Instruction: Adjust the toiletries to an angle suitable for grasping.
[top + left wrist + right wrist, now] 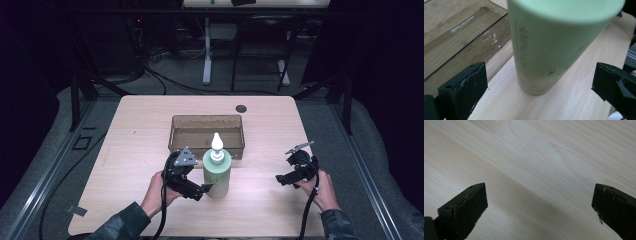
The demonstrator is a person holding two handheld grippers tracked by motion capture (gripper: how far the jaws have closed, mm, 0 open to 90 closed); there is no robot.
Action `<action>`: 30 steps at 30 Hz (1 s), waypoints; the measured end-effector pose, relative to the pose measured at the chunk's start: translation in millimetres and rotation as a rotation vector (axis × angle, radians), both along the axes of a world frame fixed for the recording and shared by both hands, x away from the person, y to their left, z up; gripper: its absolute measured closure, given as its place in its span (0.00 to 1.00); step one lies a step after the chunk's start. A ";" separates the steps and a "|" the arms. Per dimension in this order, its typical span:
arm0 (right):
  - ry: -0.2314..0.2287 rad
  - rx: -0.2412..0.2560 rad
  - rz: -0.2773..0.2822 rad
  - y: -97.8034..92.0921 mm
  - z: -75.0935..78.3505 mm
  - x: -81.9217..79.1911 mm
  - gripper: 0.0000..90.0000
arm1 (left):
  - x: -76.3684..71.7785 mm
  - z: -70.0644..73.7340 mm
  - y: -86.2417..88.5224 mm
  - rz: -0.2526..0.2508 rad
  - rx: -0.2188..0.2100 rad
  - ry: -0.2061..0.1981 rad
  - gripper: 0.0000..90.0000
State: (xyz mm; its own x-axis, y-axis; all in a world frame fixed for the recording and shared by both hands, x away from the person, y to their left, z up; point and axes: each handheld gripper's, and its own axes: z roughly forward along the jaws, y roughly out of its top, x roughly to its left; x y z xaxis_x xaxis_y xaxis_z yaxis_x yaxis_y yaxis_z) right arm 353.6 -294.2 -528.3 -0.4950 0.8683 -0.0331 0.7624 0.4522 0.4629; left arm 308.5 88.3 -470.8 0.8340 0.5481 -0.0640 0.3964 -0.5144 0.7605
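Observation:
A pale green bottle (pixel 216 175) with a white pointed cap (pixel 216 142) stands upright on the wooden table (pixel 135 125), just in front of a clear brown bin (pixel 206 132). My left gripper (pixel 200 190) sits at the bottle's left side, low near its base. In the left gripper view the bottle (pixel 549 45) stands between the wide-apart jaws with a gap on each side, so the left gripper (pixel 539 87) is open. My right gripper (pixel 281 179) is off to the right over bare table. It is open (pixel 539 205) with nothing between its jaws.
The brown bin (pixel 461 37) lies empty just behind the bottle, its long side facing me. A small dark round hole (pixel 241 108) sits near the table's far edge. Beyond the table are cables and desk legs on the floor.

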 end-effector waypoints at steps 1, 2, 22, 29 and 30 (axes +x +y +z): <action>0.001 0.004 0.003 -0.1 0.1 -0.1 0.00 | 0.0 0.7 -2.3 -0.001 -0.008 -0.006 0.00; -0.004 0.006 0.004 -0.4 0.4 -0.3 0.00 | 0.0 1.7 -4.3 -0.003 -0.016 -0.007 0.00; -0.003 0.026 0.014 -2.8 1.6 -0.4 0.00 | 8.7 7.0 -37.2 0.018 -0.035 -0.071 0.05; -0.010 0.031 0.019 -2.7 2.6 -1.4 0.00 | 10.2 7.5 -37.9 0.014 -0.025 -0.073 0.13; -0.012 0.030 0.023 -2.4 2.9 -1.5 0.00 | 11.2 7.7 -36.8 -0.001 -0.025 -0.069 0.13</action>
State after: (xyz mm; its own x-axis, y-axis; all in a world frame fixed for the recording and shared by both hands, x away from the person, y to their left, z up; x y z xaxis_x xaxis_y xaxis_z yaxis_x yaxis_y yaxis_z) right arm 352.1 -296.6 -525.4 -0.5149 0.8571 -0.0127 0.7463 0.4555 0.4854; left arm 319.7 51.5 -463.2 0.8374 0.5462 -0.0198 0.3418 -0.4952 0.7987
